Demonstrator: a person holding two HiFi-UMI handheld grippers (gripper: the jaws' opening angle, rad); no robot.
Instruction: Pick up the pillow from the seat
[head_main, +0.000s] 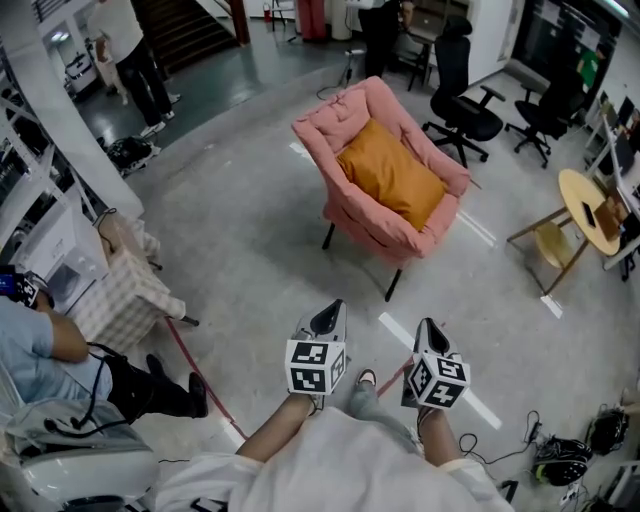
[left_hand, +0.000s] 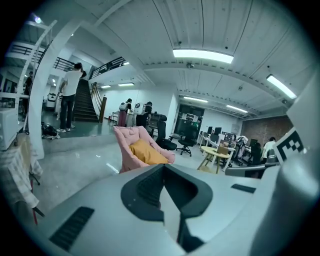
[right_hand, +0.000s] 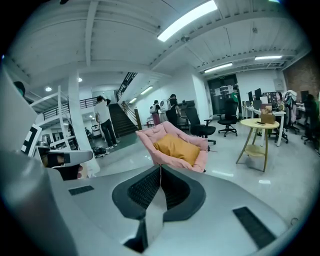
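Both grippers sit lowest in the head view, held out side by side: the left gripper (head_main: 328, 316) and the right gripper (head_main: 430, 330), each with its jaws pressed together on nothing. That makes sense, since nothing is within reach; closed looks like just the way they are carried. Their tips aim up the frame toward the pink armchair (head_main: 330, 125), which stands well apart across bare grey floor (head_main: 240, 230), above centre. On its seat lies the orange pillow (head_main: 392, 172), leaning back against the padding, untouched. Both gripper views have it ahead of the jaws, so I'd judge this as the approach, and the jaws must open before any grab. Black office chairs (head_main: 465, 110) and a round wooden table (head_main: 585, 200) stand at the upper right, out of the way.
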